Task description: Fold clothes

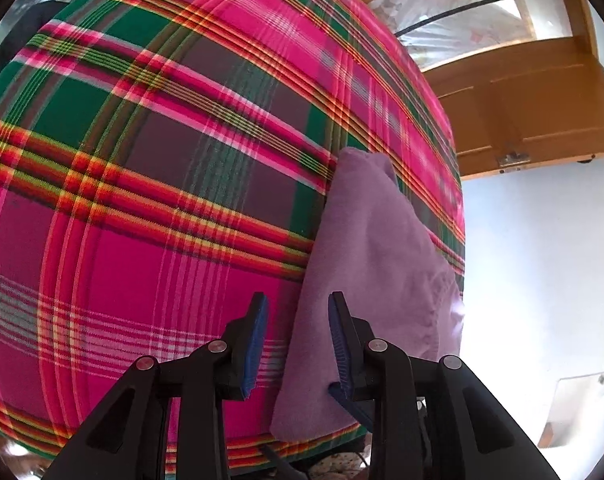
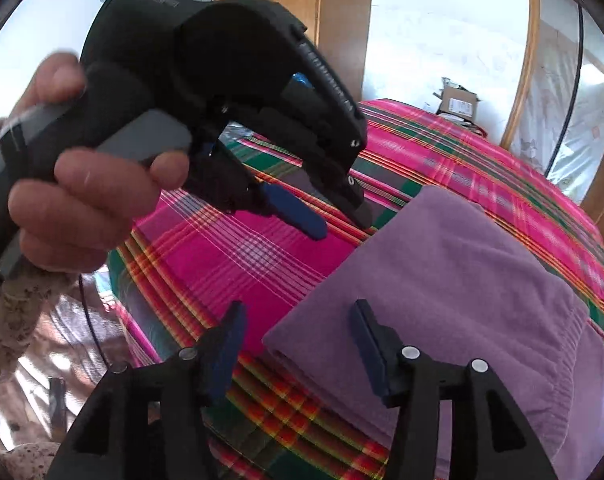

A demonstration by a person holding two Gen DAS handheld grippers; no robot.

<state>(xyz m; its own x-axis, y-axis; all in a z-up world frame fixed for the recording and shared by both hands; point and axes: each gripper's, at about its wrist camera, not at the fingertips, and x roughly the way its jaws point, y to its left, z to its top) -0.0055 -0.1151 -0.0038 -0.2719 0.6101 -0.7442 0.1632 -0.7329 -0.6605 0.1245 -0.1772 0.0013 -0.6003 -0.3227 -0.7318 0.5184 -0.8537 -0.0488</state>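
Plaid blanket [image 2: 230, 256] fills the left of both views, stretched flat over a bed, with a person's hand [image 2: 82, 208] at the far left of the right-wrist view wrapped round the handle of the left gripper [image 2: 338, 220]. Its jaws stand partly apart with nothing between them, tips poised just over the blanket near the far corner of the purple cloth [image 2: 462, 288]. From its own camera, the left gripper [image 1: 298, 312] shows the same: blue pads apart, the cloth's edge passing under the gap but not pinched.

Further right lies the cloth itself, already folded into a thick stack of layers, resting on the blanket close to the bed's near edge. The right gripper [image 2: 298, 320] hovers at the near corner of the cloth, jaws wide and empty, one finger over the blanket and the other over the purple fabric. Behind, at the far right, stand a wooden door [image 1: 534, 92] and a curved wooden frame.

The fold looks well along; what remains seems to be one more fold or a tidy. To do it well, each gripper should take a corner on the same edge, biting through every layer rather than the top sheet alone, and pinching clear of the blanket beneath. Then lift both corners evenly, carry them across together, and lay edge onto edge so the stack stays square.
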